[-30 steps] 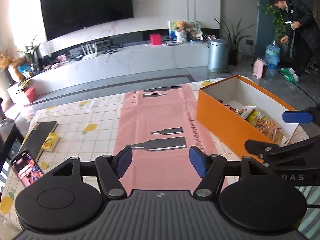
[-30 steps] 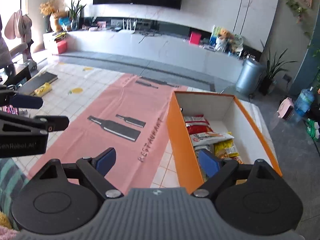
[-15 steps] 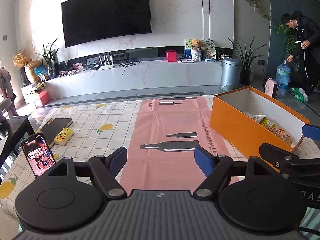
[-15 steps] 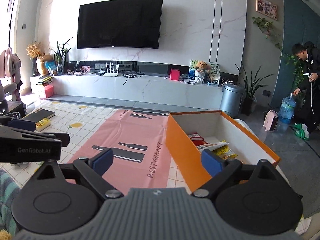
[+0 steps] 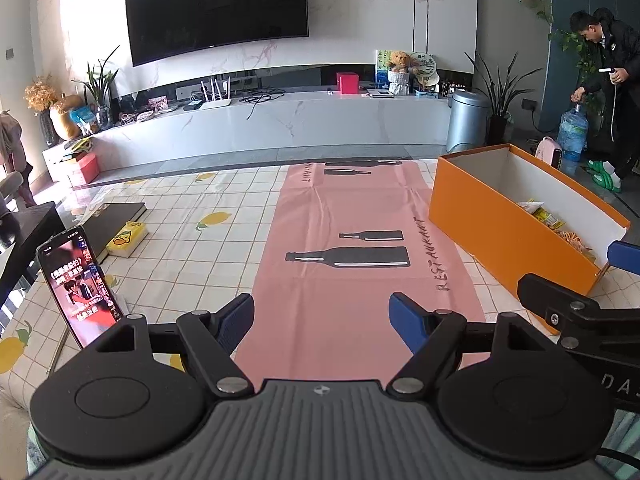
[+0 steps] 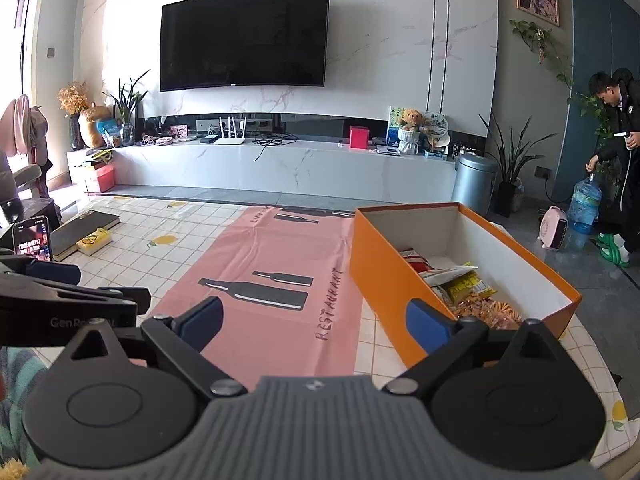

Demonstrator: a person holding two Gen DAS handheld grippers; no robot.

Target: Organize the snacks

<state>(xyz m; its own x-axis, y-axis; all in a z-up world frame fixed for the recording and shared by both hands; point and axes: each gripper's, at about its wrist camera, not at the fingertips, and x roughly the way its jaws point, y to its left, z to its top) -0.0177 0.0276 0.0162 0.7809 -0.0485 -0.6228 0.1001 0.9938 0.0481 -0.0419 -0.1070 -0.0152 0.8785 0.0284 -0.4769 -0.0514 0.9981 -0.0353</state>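
1. Two claws show in the left wrist view. The left claw [image 5: 321, 316] stands wide apart with nothing between its blue pads, hanging over the pink mat [image 5: 360, 248] on the checked counter [image 5: 192, 208]. Its jaws have just been opening, though not in the last half second. The right claw [image 5: 624, 258] pokes in at the right edge, just beside the orange box [image 5: 480, 224].

2. Same view, the task's things: the snacks [image 5: 548, 216] lie inside the box, only partly visible over its wall, as yellow and orange packets. No packet lies loose on the mat. A phone [image 5: 78, 276] stands propped at the left, well apart from the box.

3. Right wrist view: the right claw [image 6: 314, 320] has just been opening and holds nothing; its right pad sits in front of the box's near wall. The orange box [image 6: 384, 280] stands on the counter, touching the mat's right edge.

4. Here the snacks [image 6: 464, 284] read better: crinkly foil packets, red, white and yellow, heaped loosely toward the near end, with orange pieces in a clear bag.

5. Judged from this, the sorting looks close to finished. To end well, both claws should stay clear of the thin cardboard walls, since a nudge could slide the light box.
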